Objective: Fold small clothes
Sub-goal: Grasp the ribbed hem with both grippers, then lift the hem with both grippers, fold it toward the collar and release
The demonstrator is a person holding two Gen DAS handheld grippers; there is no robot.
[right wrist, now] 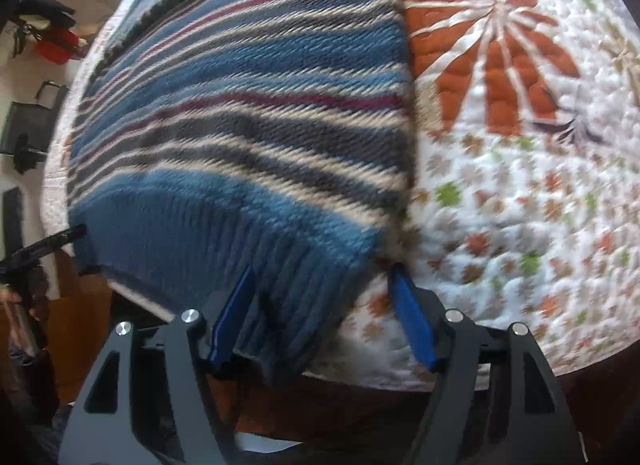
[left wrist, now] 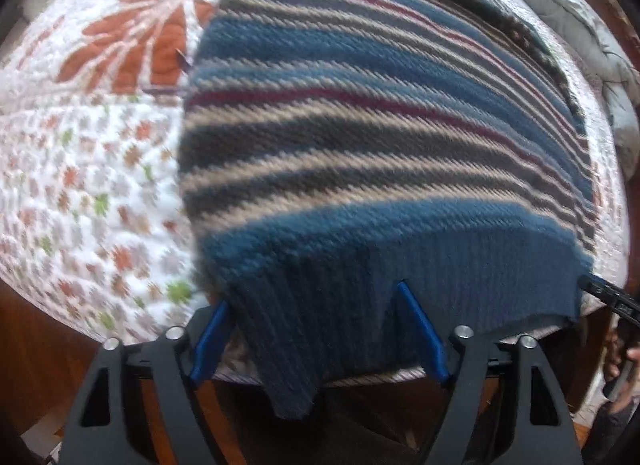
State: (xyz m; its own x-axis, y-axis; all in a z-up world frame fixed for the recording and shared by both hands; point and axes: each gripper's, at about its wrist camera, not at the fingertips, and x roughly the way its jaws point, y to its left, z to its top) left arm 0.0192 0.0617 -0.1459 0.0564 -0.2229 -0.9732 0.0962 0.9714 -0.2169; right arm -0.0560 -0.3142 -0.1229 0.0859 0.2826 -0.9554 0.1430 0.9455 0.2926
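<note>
A striped knit sweater [left wrist: 360, 137] in blue, grey, cream and maroon lies flat on a quilted bed cover [left wrist: 80, 169]. Its dark blue ribbed hem hangs over the near bed edge. My left gripper [left wrist: 316, 305] is open, its blue-padded fingers astride the hem's left corner. In the right wrist view the sweater [right wrist: 240, 113] fills the left half. My right gripper [right wrist: 320, 285] is open, fingers astride the hem's right corner. Each gripper's tip shows at the other view's edge: the right one [left wrist: 608, 297] and the left one [right wrist: 52, 243].
The white quilt [right wrist: 520, 185] with orange leaf and small flower prints stretches beside the sweater. A grey blanket [left wrist: 592, 25] lies at the far right of the bed. Dark bags and red items [right wrist: 44, 41] sit against the wall. Brown floor [left wrist: 36, 353] lies below the bed edge.
</note>
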